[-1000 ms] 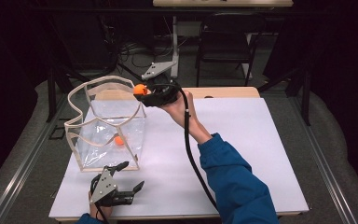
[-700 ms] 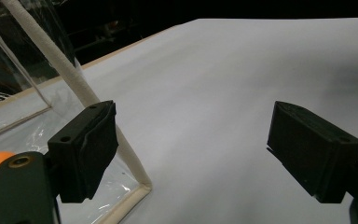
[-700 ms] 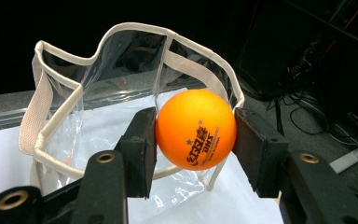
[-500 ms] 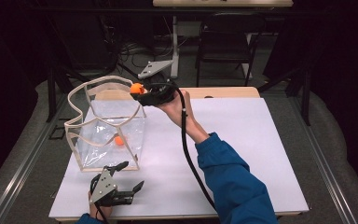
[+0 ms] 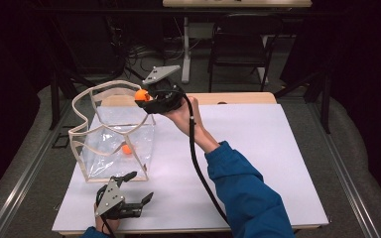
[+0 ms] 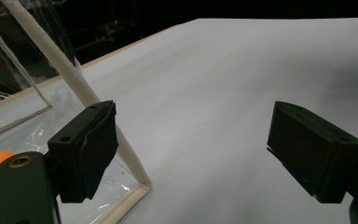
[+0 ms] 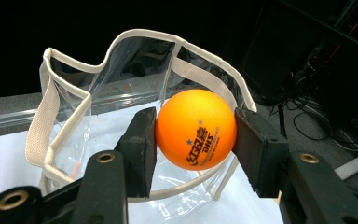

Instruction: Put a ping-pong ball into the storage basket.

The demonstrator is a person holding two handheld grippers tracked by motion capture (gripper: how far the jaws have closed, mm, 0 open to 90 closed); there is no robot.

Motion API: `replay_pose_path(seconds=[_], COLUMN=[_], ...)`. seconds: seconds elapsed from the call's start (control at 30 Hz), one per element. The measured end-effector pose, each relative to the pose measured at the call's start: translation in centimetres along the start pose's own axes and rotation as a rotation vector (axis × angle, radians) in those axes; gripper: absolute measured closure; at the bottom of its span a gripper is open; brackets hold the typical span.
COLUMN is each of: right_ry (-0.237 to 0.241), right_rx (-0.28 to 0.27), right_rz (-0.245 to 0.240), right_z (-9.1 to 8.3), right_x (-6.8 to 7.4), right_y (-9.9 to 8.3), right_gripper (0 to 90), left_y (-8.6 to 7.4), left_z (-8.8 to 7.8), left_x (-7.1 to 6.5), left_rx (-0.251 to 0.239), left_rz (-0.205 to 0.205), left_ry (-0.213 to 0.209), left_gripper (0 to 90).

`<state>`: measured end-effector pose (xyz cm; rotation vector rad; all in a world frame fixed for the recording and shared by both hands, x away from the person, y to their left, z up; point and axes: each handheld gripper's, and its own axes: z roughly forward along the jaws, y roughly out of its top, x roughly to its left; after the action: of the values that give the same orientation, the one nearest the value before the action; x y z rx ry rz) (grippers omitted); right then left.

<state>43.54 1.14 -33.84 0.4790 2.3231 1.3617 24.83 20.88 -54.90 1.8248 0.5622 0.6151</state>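
- The surface [image 5: 258, 148] is a flat, matte white sheet; our landmark, the clear bag [image 5: 114, 134], stands open near its left end, as the high view shows it.
- The clear bag is glossy soft plastic, roughly box-shaped, with a wavy off-white fabric rim that sags unevenly.
- Our right hand-held gripper [image 5: 146, 96] hangs above the bag's far right rim, its black pads clamped on the held orange ball [image 7: 196, 129], a smooth, round, matte shell with dark print.
- Since a second ago that gripper has barely shifted, a touch lower toward the rim, with the grip unchanged. We judge the ball is poised over the opening, so letting go is what remains.
- Our left hand-held gripper [image 5: 138, 187] rests just in front of the bag's near corner, jaws spread wide and empty.
- A second orange ball [image 5: 126, 149] already lies on the bag's floor.
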Motion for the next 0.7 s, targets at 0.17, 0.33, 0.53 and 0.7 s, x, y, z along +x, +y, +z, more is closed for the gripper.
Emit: replay_pose_path(seconds=[0.17, 0.33, 0.53, 0.7], right_ry=[0.005, 0.013, 0.014, 0.021], right_rx=[0.003, 0.005, 0.010, 0.014], right_rz=[-0.004, -0.005, -0.009, -0.006], right_z=[0.3, 0.5, 0.9, 1.3], right_x=[0.1, 0.3, 0.4, 0.4], right_y=[0.1, 0.4, 0.7, 0.8], right_gripper=[50.9, 50.9, 50.9, 50.9], left_y=[0.0, 0.0, 0.0, 0.0], left_z=[0.0, 0.0, -0.1, -0.1], left_x=[0.0, 0.0, 0.0, 0.0], left_rx=[0.001, -0.001, -0.003, -0.003], left_rz=[0.002, 0.003, 0.001, 0.000], left_ry=[0.000, 0.001, 0.001, 0.002], left_gripper=[15.9, 15.9, 15.9, 15.9])
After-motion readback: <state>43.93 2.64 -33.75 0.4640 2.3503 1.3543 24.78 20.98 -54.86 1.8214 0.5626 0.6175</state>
